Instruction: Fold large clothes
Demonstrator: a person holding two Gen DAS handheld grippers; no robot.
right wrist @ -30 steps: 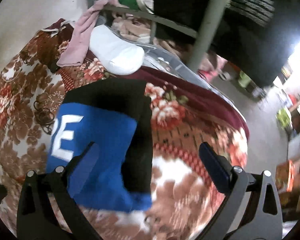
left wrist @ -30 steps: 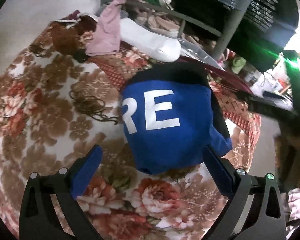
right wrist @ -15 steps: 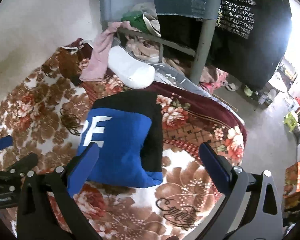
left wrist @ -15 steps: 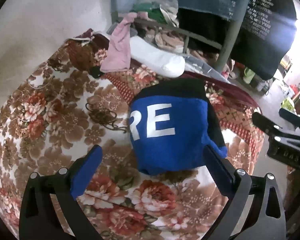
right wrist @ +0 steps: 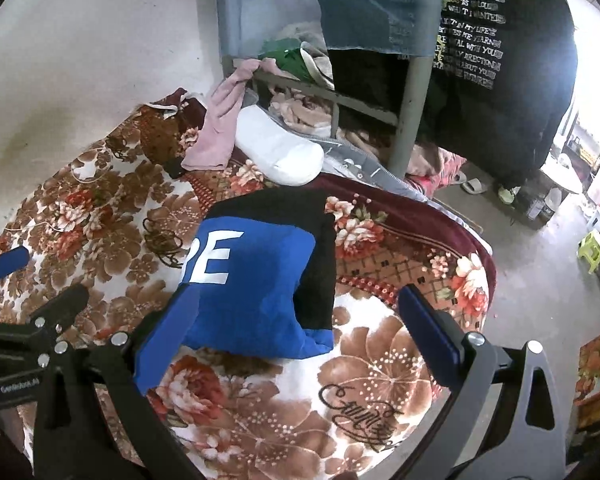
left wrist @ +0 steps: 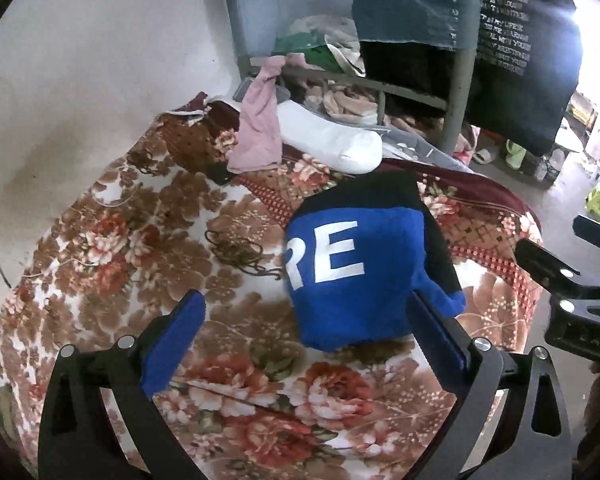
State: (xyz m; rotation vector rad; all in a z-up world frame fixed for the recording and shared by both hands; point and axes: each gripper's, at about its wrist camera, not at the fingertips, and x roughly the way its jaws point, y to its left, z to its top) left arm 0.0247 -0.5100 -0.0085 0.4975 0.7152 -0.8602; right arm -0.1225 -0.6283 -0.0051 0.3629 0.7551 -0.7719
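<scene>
My left gripper (left wrist: 306, 320) and my right gripper (right wrist: 300, 316) both hang released, jaws spread wide and gripping nothing, above the floral brown-and-red blanket (left wrist: 148, 240). The folded blue-and-black garment with white letters "RE" (left wrist: 364, 272) lies flat on that blanket, near its far maroon edge. A white pillow (left wrist: 332, 140) rests beyond the garment, just beside a pink cloth (left wrist: 258, 132).

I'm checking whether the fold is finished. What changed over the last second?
Both tongs, left and right, drew up and back from the blue garment, open, gripping nothing. The garment stayed folded in place on the floral blanket.
</scene>
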